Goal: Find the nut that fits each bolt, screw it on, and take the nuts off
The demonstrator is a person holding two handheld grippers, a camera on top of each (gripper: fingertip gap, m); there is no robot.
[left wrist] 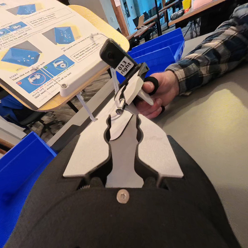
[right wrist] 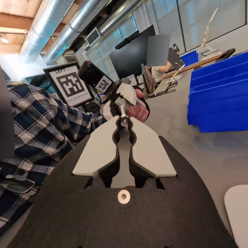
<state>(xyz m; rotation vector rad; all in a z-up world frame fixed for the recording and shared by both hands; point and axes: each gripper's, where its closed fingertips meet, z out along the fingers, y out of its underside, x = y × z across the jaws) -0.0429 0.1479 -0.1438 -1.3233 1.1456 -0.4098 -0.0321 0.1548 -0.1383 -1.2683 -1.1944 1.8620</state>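
My right gripper is shut on the threaded end of a silver bolt, right beside a hex nut on it. The bolt points away from me toward my left gripper, whose fingers stand wide apart around the bolt's hex head without pressing on it. In the left wrist view my left gripper is open and empty. The bolt head faces it just beyond the fingertips, held out by the right gripper above the grey table.
A blue bin stands behind the right gripper, and another blue bin is at the left. An instruction board leans on thin legs at the table's far edge. Stacked blue bins and a white pad are at the right. Less than 4 cm separates the two grippers' tips.
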